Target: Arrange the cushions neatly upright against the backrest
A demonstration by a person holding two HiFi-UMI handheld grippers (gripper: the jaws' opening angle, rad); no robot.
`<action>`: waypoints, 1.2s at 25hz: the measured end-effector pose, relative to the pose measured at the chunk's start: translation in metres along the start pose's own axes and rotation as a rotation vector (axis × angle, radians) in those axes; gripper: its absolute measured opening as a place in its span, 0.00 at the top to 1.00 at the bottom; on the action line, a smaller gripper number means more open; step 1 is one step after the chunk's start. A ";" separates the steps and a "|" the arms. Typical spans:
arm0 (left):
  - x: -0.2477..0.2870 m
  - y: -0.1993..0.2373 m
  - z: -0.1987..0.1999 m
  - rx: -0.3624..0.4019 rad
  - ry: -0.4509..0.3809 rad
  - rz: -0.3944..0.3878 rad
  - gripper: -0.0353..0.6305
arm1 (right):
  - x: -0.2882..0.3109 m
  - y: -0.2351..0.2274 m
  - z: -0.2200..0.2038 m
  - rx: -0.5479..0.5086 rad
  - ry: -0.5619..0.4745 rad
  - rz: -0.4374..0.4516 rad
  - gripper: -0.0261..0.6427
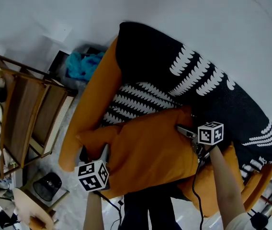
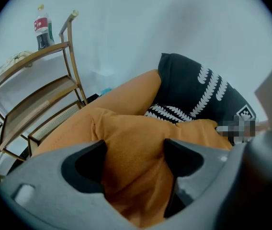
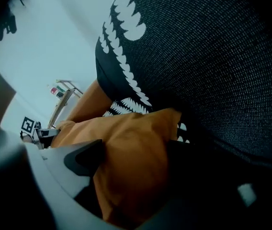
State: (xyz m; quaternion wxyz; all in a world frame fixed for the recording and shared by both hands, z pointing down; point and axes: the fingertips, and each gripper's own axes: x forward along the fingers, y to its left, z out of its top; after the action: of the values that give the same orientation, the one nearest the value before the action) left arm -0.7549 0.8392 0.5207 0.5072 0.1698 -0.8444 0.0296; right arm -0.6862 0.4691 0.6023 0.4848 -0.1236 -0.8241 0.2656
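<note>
An orange cushion (image 1: 150, 152) lies across the seat of the orange sofa (image 1: 90, 104), in front of a big black cushion with white leaf print (image 1: 174, 66) that leans on the backrest. My left gripper (image 1: 103, 158) grips the orange cushion's near left edge; in the left gripper view its fabric (image 2: 136, 138) fills the gap between the jaws of the left gripper (image 2: 135, 152). My right gripper (image 1: 187, 132) holds the cushion's far right corner, and the orange fabric (image 3: 131, 147) bulges between the jaws of the right gripper (image 3: 136, 150), beside the black cushion (image 3: 212, 56).
A wooden shelf rack (image 1: 26, 114) stands left of the sofa, with a bottle (image 2: 42, 28) on its top shelf. A blue cloth (image 1: 83, 63) lies behind the armrest. A round black object (image 1: 47, 186) sits on the floor at lower left. A white wall rises behind the sofa.
</note>
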 end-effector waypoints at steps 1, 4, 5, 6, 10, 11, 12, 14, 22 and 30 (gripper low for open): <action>0.000 0.000 0.000 -0.004 0.005 -0.002 0.35 | 0.000 0.003 0.000 -0.012 0.001 -0.005 0.31; -0.002 -0.001 -0.001 -0.011 0.019 -0.007 0.41 | -0.004 0.012 -0.001 -0.048 0.016 -0.025 0.40; -0.002 -0.001 -0.002 -0.012 0.024 -0.009 0.43 | -0.006 0.015 -0.002 -0.059 0.022 -0.033 0.42; -0.003 -0.002 -0.003 -0.012 0.029 -0.011 0.45 | -0.008 0.018 -0.004 -0.070 0.026 -0.041 0.45; -0.007 -0.005 -0.003 -0.012 0.051 -0.028 0.54 | -0.017 0.029 -0.004 -0.111 0.040 -0.076 0.54; -0.009 -0.006 -0.003 -0.012 0.056 -0.032 0.55 | -0.020 0.032 -0.003 -0.121 0.039 -0.084 0.56; -0.011 -0.006 -0.003 -0.011 0.061 -0.036 0.57 | -0.024 0.035 -0.003 -0.131 0.034 -0.093 0.58; -0.016 -0.007 -0.002 -0.003 0.066 -0.038 0.60 | -0.032 0.043 -0.004 -0.147 0.012 -0.109 0.61; -0.049 -0.026 0.020 0.072 -0.002 -0.073 0.63 | -0.092 0.068 -0.006 -0.143 -0.138 -0.178 0.67; -0.072 -0.078 0.093 0.240 -0.149 -0.177 0.63 | -0.176 0.077 0.003 -0.087 -0.349 -0.309 0.67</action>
State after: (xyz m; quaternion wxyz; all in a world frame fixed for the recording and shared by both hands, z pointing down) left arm -0.7781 0.7634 0.4042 0.4199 0.3044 -0.8519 0.0728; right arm -0.6049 0.4510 0.4290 0.3642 0.0310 -0.9152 0.1696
